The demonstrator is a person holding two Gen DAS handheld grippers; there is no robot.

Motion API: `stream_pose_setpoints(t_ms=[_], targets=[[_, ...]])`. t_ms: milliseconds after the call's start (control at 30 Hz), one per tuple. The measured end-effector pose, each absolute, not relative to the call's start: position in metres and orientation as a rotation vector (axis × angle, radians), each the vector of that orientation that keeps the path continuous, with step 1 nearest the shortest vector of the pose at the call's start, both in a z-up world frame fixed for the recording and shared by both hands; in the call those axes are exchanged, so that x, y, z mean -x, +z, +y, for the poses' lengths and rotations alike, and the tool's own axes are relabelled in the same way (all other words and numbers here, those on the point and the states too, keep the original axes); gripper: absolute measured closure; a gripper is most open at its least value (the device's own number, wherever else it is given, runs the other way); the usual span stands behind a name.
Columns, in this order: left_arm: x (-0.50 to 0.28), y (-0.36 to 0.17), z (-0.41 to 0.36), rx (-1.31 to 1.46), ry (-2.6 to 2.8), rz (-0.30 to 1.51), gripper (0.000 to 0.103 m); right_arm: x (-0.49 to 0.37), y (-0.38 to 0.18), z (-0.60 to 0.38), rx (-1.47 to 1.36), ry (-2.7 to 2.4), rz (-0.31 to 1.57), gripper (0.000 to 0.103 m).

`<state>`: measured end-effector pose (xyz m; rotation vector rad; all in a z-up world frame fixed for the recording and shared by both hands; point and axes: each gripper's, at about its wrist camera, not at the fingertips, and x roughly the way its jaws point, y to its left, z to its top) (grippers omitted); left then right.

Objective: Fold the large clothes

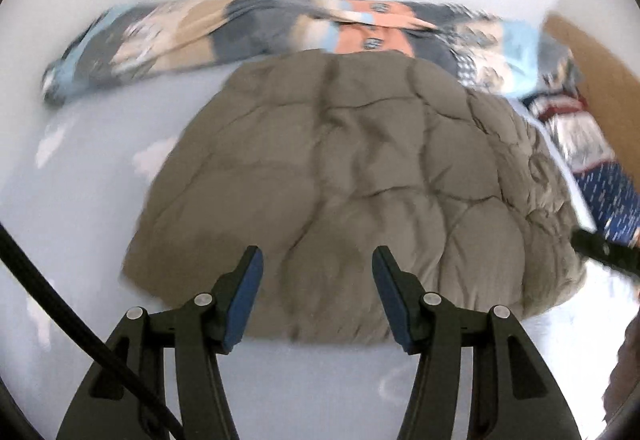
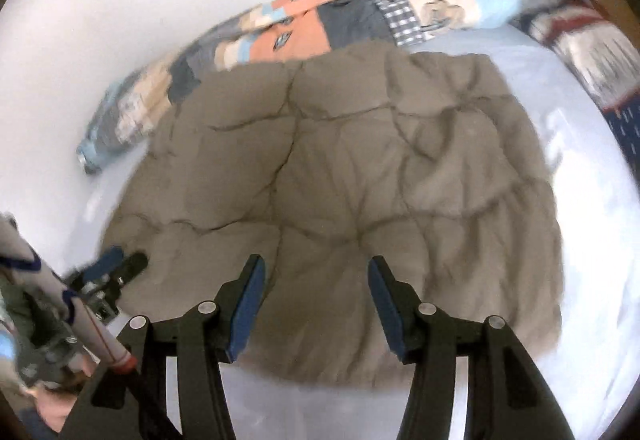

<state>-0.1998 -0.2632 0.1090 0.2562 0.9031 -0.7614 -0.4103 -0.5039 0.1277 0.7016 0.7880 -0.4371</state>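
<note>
**Both grippers empty over folded quilted jacket**

Jacket: taupe, quilted, lies as a compact puffy block on the white bed. Near hem faces the cameras, far edge touches a patchwork quilt bunched along the back. Laid flat like this so edges are reachable from the near side; looks already folded at least once, though hard to be sure with the blur. A second patterned textile, red, white and navy, lies at the right, just beside the jacket's right edge.

Left gripper: fingers about half open, nothing between them, hovering above the near hem, not pressing cloth. Angled down at the jacket.

Right gripper: fingers also about half open, empty, above the near middle of the jacket. No contact visible.

In the right wrist view the left gripper shows at lower left by the jacket's near-left corner, with a person's sleeve above it. Contact with the corner: cannot tell, too blurred.

Judgement: both set to take the near edge for the next fold.
</note>
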Motion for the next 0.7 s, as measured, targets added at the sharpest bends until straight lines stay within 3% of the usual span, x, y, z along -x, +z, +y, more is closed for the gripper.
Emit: stream_pose_setpoints(t_ms=[300, 500, 700], targets=[[0.179, 0.089, -0.198, -0.107, -0.626, 0.922, 0.047, 0.470, 0.132, -0.472, -0.781, -0.495, 0.721, 0.045], [0.148, 0.059, -0.211, -0.084, -0.611, 1.031, 0.046, 0.472, 0.104, -0.506, -0.821, -0.549, 0.754, 0.045], [0.140, 0.064, -0.209, -0.052, -0.621, 1.091, 0.045, 0.456, 0.071, -0.528, -0.917, -0.532, 0.824, 0.043]])
